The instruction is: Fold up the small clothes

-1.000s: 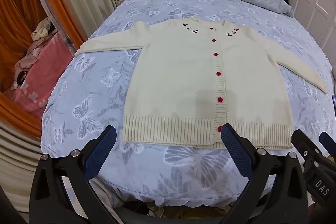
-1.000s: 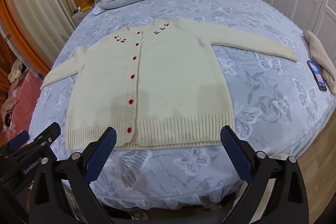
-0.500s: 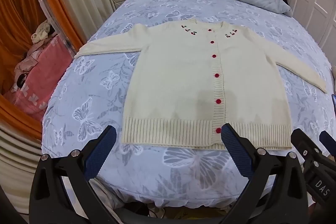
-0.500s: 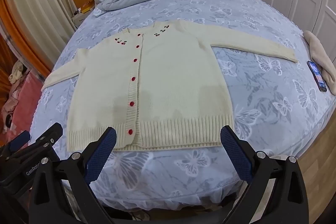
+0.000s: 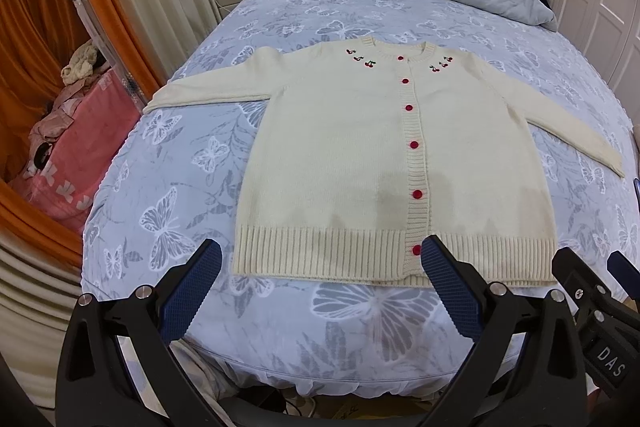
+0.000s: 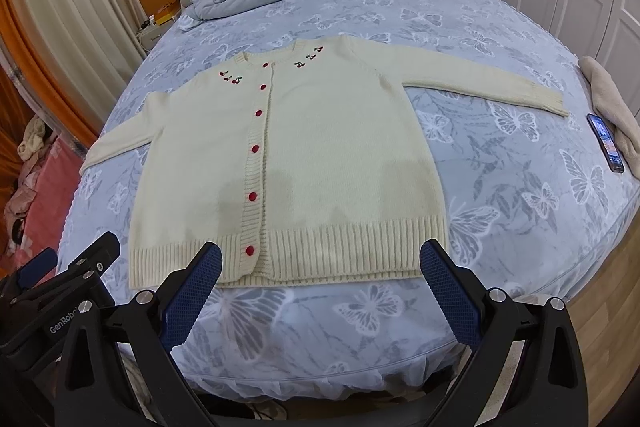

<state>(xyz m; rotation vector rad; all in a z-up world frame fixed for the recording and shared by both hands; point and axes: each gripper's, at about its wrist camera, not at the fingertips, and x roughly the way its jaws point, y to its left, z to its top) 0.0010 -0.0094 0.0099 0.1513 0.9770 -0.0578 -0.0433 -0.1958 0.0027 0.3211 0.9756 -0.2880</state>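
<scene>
Cream knitted cardigan with red buttons is lying flat and unfolded just beyond both gaping, empty tongs, left gripper and right gripper, likely needing a sleeve grasped first.

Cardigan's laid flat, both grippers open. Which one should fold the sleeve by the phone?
Right. The right gripper sits nearer that sleeve and phone; the left gripper faces the cardigan's opposite half.

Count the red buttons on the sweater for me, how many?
6 red buttons run down the cardigan front, from neckline to ribbed hem; none seems hidden.
</scene>
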